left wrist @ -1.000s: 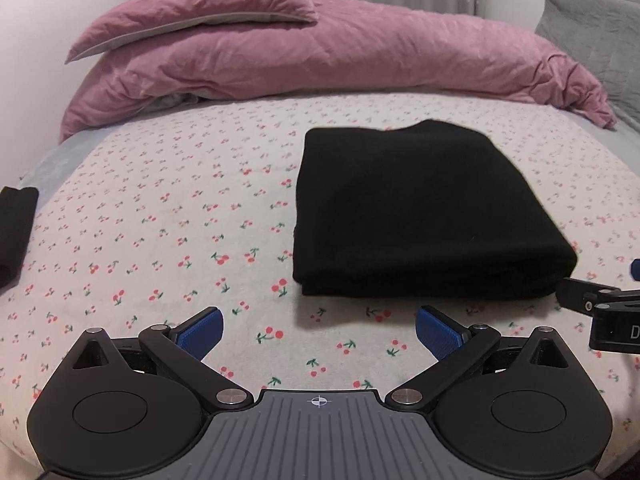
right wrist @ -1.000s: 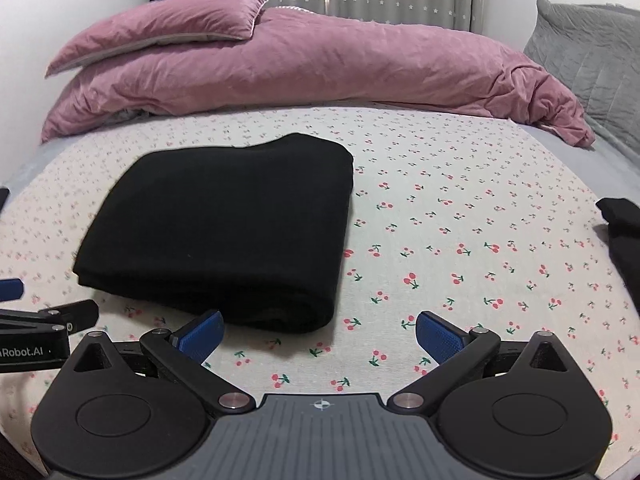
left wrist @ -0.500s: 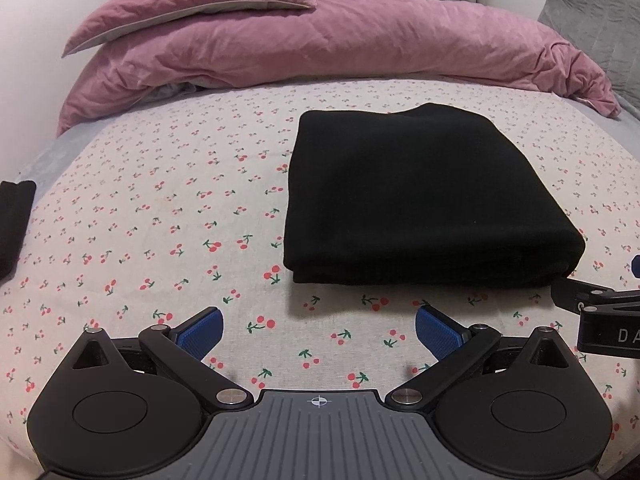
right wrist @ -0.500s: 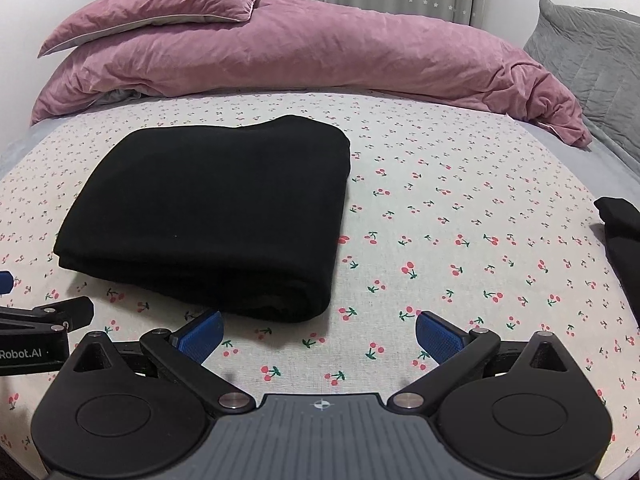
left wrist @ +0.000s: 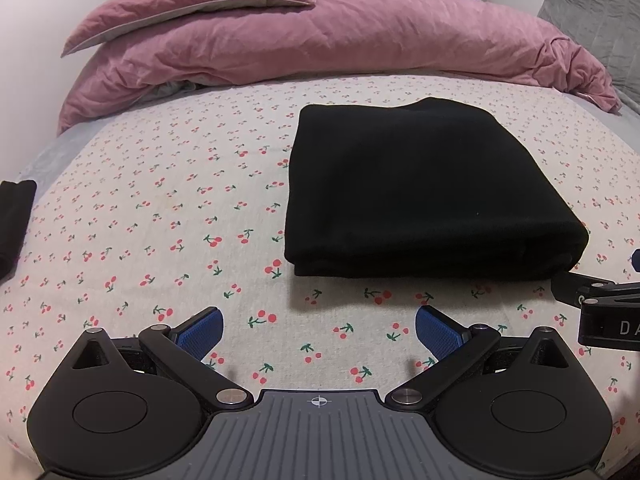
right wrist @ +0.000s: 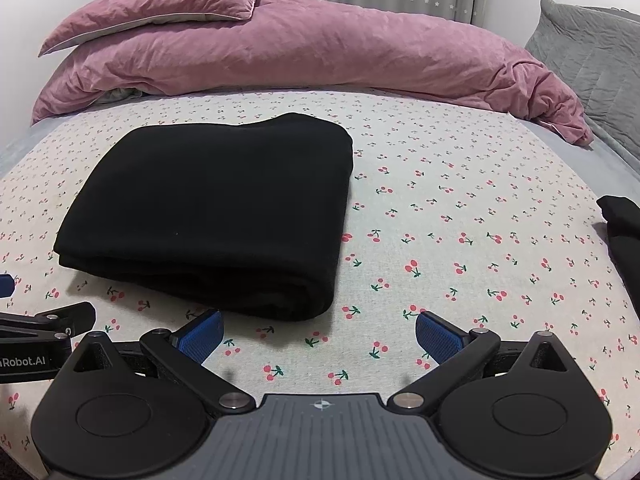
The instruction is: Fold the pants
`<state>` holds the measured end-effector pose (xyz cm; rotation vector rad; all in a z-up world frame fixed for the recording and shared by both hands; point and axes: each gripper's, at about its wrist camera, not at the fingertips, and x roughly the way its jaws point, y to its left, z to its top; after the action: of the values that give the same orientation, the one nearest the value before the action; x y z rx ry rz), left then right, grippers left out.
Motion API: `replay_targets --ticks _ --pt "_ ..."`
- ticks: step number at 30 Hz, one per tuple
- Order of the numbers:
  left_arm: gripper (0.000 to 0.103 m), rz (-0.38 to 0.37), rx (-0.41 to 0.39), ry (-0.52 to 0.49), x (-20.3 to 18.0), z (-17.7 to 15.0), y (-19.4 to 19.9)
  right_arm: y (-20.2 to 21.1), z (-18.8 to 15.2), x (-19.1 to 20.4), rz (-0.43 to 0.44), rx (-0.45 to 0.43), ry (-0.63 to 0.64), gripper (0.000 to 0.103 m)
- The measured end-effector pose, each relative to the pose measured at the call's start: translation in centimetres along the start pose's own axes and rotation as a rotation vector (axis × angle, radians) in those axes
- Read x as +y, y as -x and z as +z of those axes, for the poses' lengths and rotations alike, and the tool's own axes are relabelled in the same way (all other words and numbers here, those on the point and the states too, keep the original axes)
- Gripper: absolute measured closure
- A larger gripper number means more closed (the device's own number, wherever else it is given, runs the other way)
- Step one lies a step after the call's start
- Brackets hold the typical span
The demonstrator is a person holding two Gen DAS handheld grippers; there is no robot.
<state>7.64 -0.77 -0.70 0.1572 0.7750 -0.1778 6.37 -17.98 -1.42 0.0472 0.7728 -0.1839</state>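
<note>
left wrist view: left gripper (left wrist: 318,330) had jaws spread wide, blue pads (left wrist: 200,332) apart with nothing between them, only the cherry-print sheet (left wrist: 160,200) below. pants (left wrist: 424,196) lay folded into a thick black rectangle on the sheet, ahead of the gripper and a little to its right, not touching it. the tip of the right gripper (left wrist: 600,304) showed at the right edge, near the pants' near right corner. a pink duvet (left wrist: 360,48) and pillow (left wrist: 192,4) were heaped at the far side, a grey pillow (left wrist: 592,8) far right, a black cloth (left wrist: 14,220) at the left edge. right wrist view: right gripper (right wrist: 318,334) jaws were also wide, holding nothing. pants (right wrist: 216,208) lay ahead and to the left, the folded edge facing the camera, near corner just beyond the left pad (right wrist: 200,336). the left gripper (right wrist: 48,328) was partly visible at the left edge. another black garment (right wrist: 624,240) lay at the right edge, well apart from the pants.
</note>
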Motion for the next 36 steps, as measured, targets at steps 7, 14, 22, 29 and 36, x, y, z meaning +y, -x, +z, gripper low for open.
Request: replay_targets --ticks 7,14,22,29,36 --pt "0.000 0.007 0.003 0.003 0.00 -0.14 -0.10 -0.09 -0.02 0.08 0.006 0.003 -0.005 0.001" --pt "0.000 0.008 0.004 0.003 0.20 -0.18 -0.13 -0.06 -0.06 0.18 0.010 0.003 -0.007 0.001" --pt "0.000 0.010 0.009 0.006 0.17 -0.21 -0.17 -0.07 -0.16 0.33 0.009 0.006 -0.009 0.001" --pt "0.000 0.011 0.009 0.005 0.13 -0.34 -0.24 -0.16 -0.18 0.38 0.010 0.007 -0.006 0.001" --pt "0.000 0.011 0.011 0.005 0.10 -0.34 -0.27 -0.26 -0.19 0.39 0.012 0.009 -0.004 0.001"
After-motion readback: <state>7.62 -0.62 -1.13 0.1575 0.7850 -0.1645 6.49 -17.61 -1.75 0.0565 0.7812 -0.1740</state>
